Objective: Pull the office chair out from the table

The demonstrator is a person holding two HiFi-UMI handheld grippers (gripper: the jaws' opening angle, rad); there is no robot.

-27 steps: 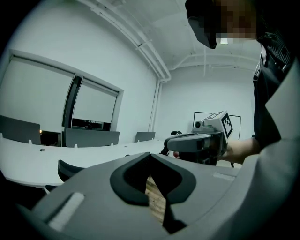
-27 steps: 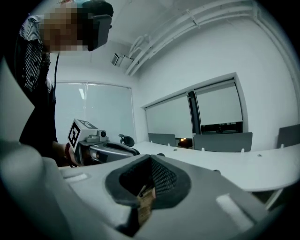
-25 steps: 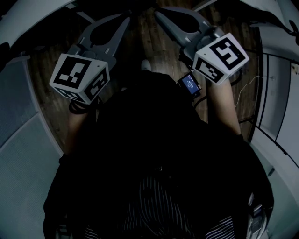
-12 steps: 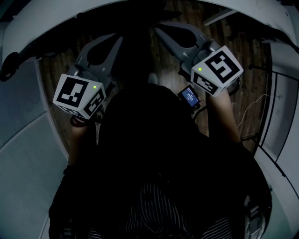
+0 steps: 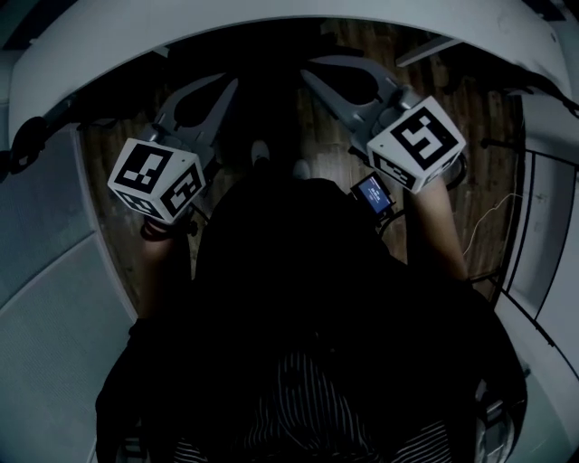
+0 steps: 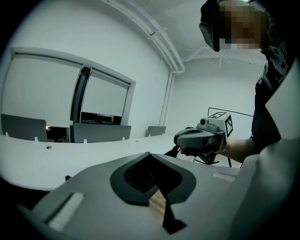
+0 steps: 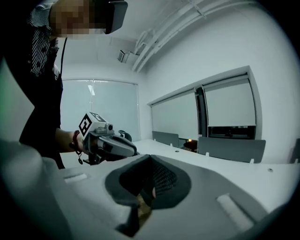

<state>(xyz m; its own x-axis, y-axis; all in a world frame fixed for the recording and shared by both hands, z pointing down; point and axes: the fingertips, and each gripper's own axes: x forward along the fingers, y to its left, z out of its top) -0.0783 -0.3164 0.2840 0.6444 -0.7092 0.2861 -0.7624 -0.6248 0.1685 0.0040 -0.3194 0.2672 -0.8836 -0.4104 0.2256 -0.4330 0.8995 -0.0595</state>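
Both tongs are pressed together on nothing. The left gripper (image 5: 232, 84) and right gripper (image 5: 309, 68) point toward the white table (image 5: 271, 27) along the frame's top. I cannot clearly make out the office chair; a dark mass (image 5: 262, 81) under the table edge, upper centre, may be it. If the jaws arrive this way, they could strike the rim or shove the chair deeper instead of catching it.

Right gripper (image 7: 150, 159), jaws together
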